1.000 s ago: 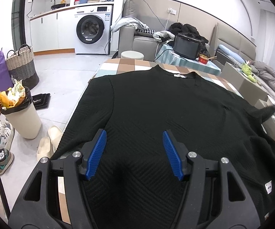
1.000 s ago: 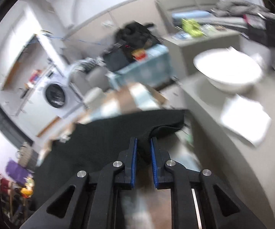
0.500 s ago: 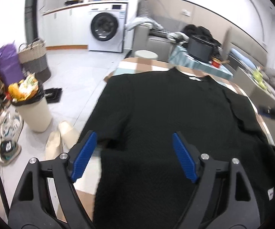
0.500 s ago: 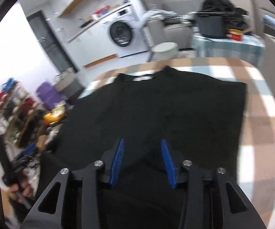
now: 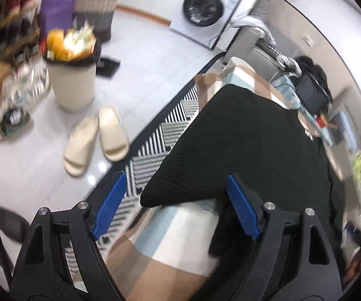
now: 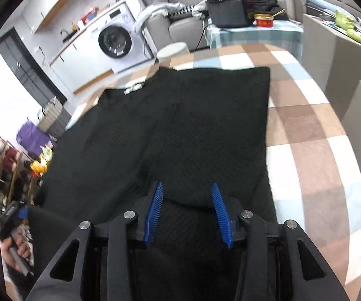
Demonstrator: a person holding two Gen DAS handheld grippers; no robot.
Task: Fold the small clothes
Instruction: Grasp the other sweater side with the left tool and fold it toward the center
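A black knit shirt (image 6: pixel 180 130) lies flat on the checked tablecloth (image 6: pixel 313 130), collar label at the far end. Its right side is folded in, leaving a straight edge. My right gripper (image 6: pixel 188 212) hovers over the shirt's near part, jaws apart and pressing nothing. In the left wrist view the shirt's (image 5: pixel 250 135) left sleeve tip points toward me at the table's left edge. It lies between the wide-open jaws of my left gripper (image 5: pixel 176 205), and the blue pads (image 5: pixel 110 200) do not touch it. The hand (image 6: pixel 15 248) holding the left gripper shows at the lower left.
Left of the table are a striped rug (image 5: pixel 155 148), cream slippers (image 5: pixel 97 138) and a full waste bin (image 5: pixel 72 80). A washing machine (image 6: pixel 115 41) stands at the back. A grey cabinet (image 6: pixel 343 57) is close on the table's right. A side table (image 6: pixel 255 32) carries a black appliance.
My right gripper let go of the right sleeve, which now lies folded over the body, and moved over the shirt. My left gripper opened wider, rolled and swung left and down to the left sleeve.
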